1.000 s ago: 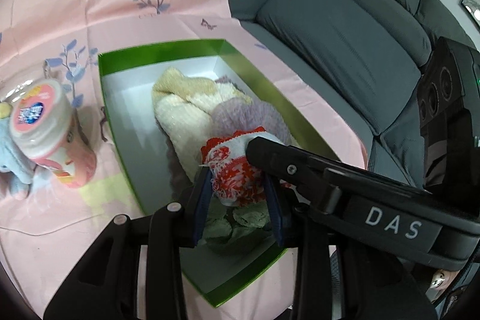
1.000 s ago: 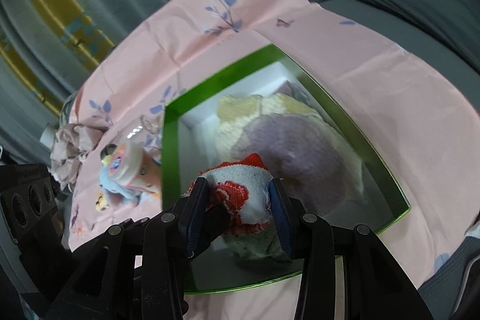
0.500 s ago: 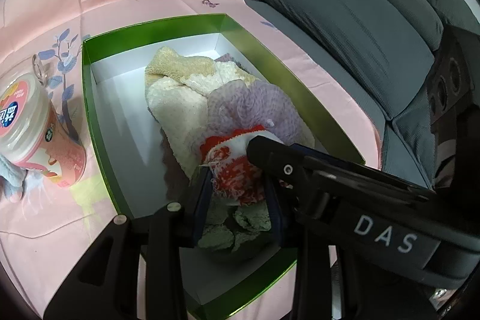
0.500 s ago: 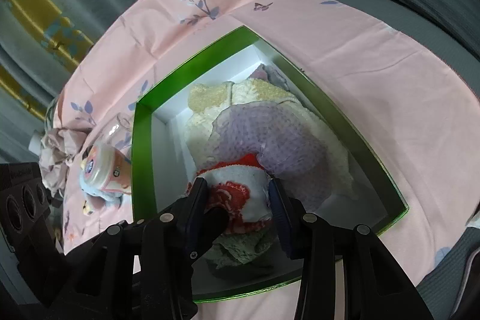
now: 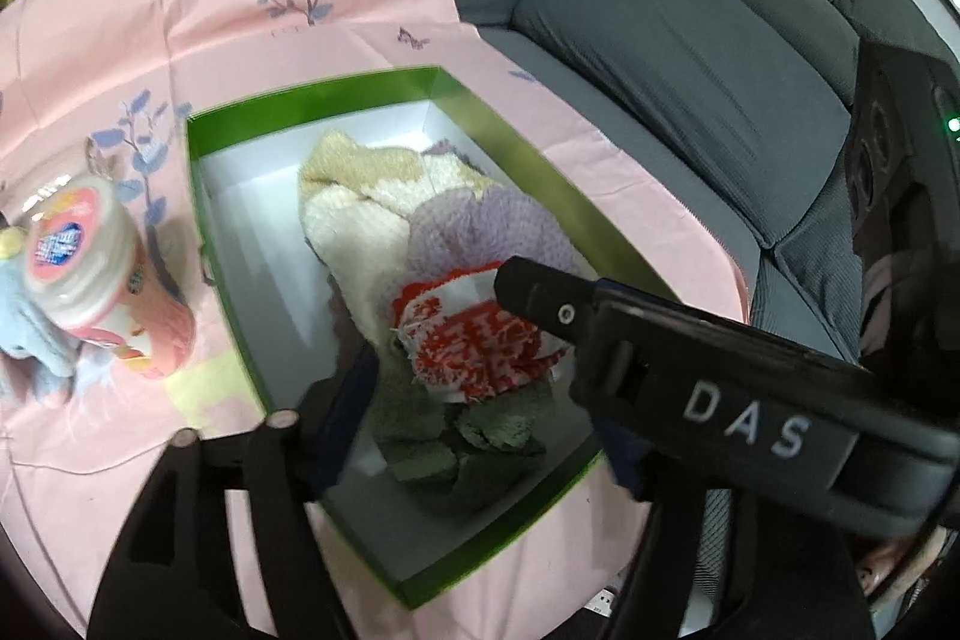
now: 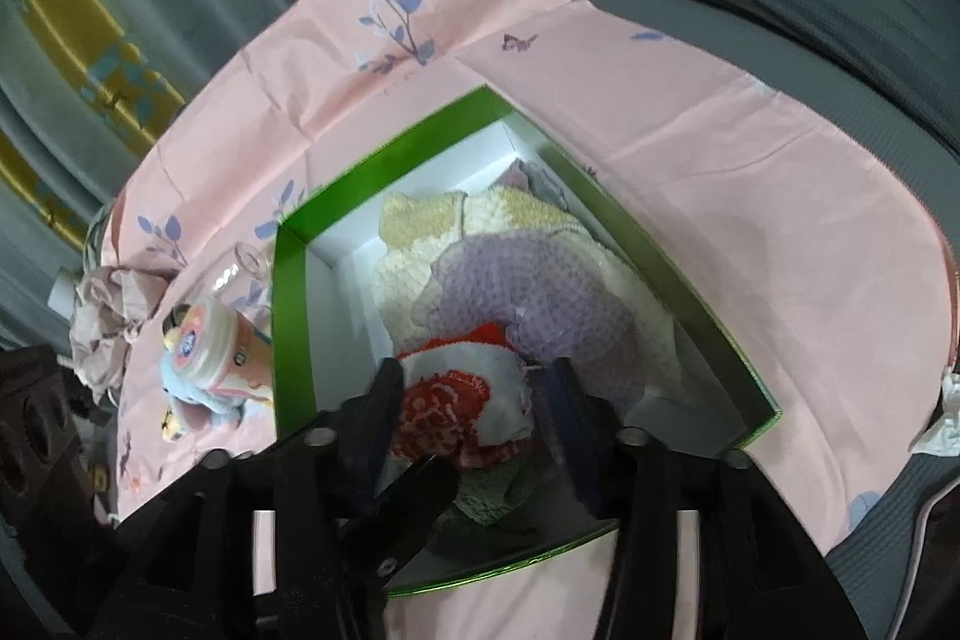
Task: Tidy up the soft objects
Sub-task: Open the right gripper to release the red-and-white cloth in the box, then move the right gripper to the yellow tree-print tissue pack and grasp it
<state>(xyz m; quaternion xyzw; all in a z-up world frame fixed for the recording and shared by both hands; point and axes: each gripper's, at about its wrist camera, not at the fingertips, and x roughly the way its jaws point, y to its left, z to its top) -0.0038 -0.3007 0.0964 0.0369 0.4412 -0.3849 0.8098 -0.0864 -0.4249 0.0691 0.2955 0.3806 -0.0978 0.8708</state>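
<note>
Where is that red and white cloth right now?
The red and white cloth is inside the green box, on a green towel and beside the purple mesh puff, between the right hand-held gripper fingers.

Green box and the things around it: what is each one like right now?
Green box: open, no lid, cloths inside.
Red and white cloth: bunched, low in the box, on a green cloth.
Purple puff: lying on the cream towel.
Jar: lid on, outside the box.
Left hand-held gripper: open.
Right hand-held gripper: shut on the cloth.
</note>
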